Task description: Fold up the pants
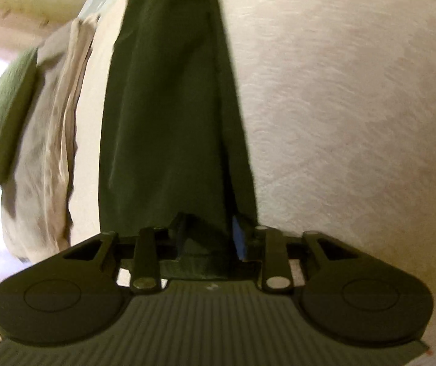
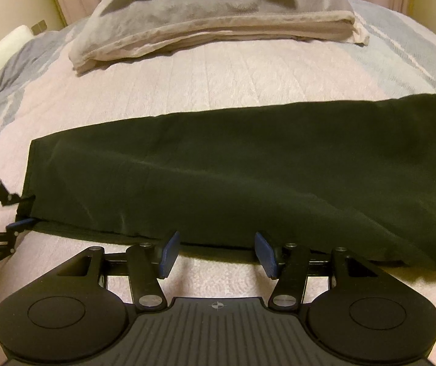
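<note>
The right gripper [image 2: 216, 254] hangs with jaws apart just short of the pants' [image 2: 233, 177] near edge. The left gripper [image 1: 208, 238] is clamped on the hem end, it seems, though blur hides the pads. The pants lie flat across the bed [image 2: 218, 76]. Beyond sits a folded blanket [image 2: 211, 21].

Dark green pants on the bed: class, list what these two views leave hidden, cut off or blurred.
- Pants, right wrist view: the right-hand end runs past the frame edge.
- Left gripper, left wrist view: dark cloth covers the fingers except a blue sliver.
- Folded blanket and green pillow, left wrist view: motion-blurred.
- Right gripper: open, holding nothing.
</note>
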The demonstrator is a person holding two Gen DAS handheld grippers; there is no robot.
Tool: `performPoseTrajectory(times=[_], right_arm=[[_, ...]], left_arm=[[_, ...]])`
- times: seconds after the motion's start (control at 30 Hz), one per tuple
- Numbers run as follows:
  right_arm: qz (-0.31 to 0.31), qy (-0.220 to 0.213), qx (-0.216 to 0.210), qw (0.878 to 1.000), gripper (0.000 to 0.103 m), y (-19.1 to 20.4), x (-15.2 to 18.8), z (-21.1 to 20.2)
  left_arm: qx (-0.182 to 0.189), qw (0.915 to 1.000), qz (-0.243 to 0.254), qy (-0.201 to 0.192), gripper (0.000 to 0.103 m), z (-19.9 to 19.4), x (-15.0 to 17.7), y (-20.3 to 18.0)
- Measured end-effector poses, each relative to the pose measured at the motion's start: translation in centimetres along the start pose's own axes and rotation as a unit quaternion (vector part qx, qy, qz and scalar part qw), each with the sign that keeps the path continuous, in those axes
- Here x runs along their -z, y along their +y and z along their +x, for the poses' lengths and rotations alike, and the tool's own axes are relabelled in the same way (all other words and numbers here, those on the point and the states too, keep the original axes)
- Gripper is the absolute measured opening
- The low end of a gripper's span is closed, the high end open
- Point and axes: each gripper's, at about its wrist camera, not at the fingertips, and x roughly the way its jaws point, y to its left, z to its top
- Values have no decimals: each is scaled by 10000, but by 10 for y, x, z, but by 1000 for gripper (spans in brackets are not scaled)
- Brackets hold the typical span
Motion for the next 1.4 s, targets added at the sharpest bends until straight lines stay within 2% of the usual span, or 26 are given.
performPoseTrajectory(times=[0.13, 0.23, 0.37, 0.43, 0.5, 0.63, 0.73, 0.87, 0.9, 0.97, 1.03, 1.1, 1.17, 1.23, 1.27, 1.4], right_arm=[[154, 37, 110, 9998, 52, -9, 4, 3], [256, 49, 197, 9995, 52, -14, 5, 2], [192, -35, 214, 9996, 52, -16, 4, -6], [213, -48, 226, 9995, 52, -19, 5, -8], [271, -14, 241, 9993, 52, -21, 8, -7], [324, 155, 194, 9992, 52, -20, 13, -5], [375, 47, 173, 9991, 52, -27, 15, -15], [970, -63, 523, 9939, 52, -65, 21, -32], [1165, -131, 666, 9909, 52, -77, 23, -39], [1480, -225, 905, 9846, 52, -97, 29, -53], [1755, -147, 1140, 9778, 52, -117, 35, -61], [2035, -48, 1174, 9720, 52, -136, 42, -63], [2409, -139, 907, 9662, 52, -153, 47, -65], [2792, -342, 615, 9576, 52, -170, 48, -69], [2963, -437, 486, 9529, 52, -177, 47, -72], [3384, -956, -74, 9361, 52, -205, 37, -85]], left_arm=[[-162, 9996, 149, 169, 23, 4, 7, -4], [-106, 9994, -87, 329, 7, 10, -1, 1], [-72, 9982, -534, 273, 3, -15, 2, 11], [-70, 9976, -665, 173, 3, -37, 2, 14], [100, 9970, -756, 164, 3, -47, 0, 13], [308, 9958, -803, 307, 3, -27, 0, 7], [396, 9962, -710, 302, 3, -14, 2, 1], [446, 9949, -832, 343, 3, -13, 0, 5], [520, 9933, -954, 393, 4, -15, -1, 8], [718, 9896, -1116, 551, 16, -17, -3, 17], [899, 9836, -1381, 731, 17, -28, -4, 25], [910, 9800, -1555, 842, 17, -44, -9, 34], [846, 9795, -1643, 805, 17, -59, -22, 45], [785, 9789, -1798, 563, 18, -70, -49, 60], [770, 9797, -1804, 407, 22, -71, -68, 66], [755, 9817, -1602, -699, 30, -62, -172, 84]])
